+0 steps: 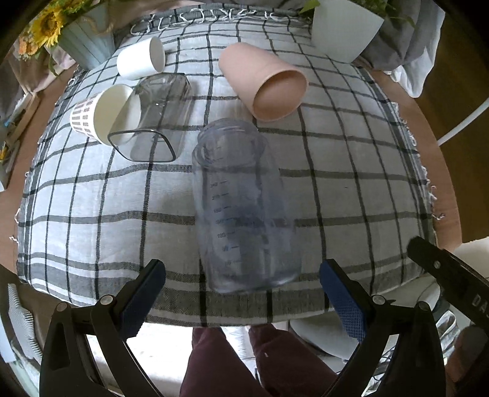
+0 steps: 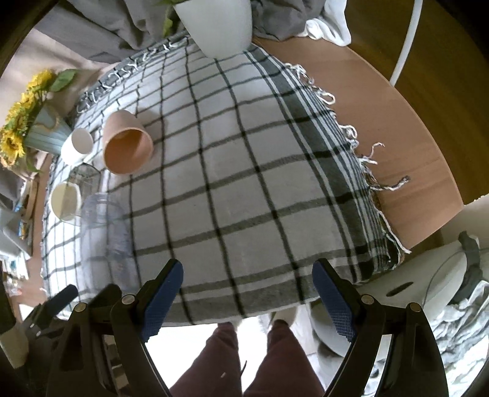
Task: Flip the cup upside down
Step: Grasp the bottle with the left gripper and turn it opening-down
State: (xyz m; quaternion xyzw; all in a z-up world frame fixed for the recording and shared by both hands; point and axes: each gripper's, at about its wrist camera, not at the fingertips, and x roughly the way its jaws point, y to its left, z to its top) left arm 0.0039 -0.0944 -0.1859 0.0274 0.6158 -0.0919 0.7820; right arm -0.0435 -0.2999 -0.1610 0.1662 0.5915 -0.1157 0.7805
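A clear measuring cup (image 1: 244, 207) with printed scale marks lies on its side on the checked cloth (image 1: 336, 183), its mouth pointing away from me. My left gripper (image 1: 243, 284) is open, its blue pads either side of the cup's base, apart from it. The cup also shows in the right wrist view (image 2: 101, 232) at the left. My right gripper (image 2: 247, 287) is open and empty above the cloth's near edge. A pink cup (image 1: 269, 85), a smoky square glass (image 1: 156, 122), a white patterned cup (image 1: 101, 113) and a white cup (image 1: 140, 59) all lie on their sides.
A white plant pot (image 1: 345, 27) stands at the back right. A blue vase with sunflowers (image 1: 76, 33) stands at the back left. The wooden table (image 2: 382, 107) shows bare to the right of the cloth. The person's legs (image 2: 244, 360) are below the table's edge.
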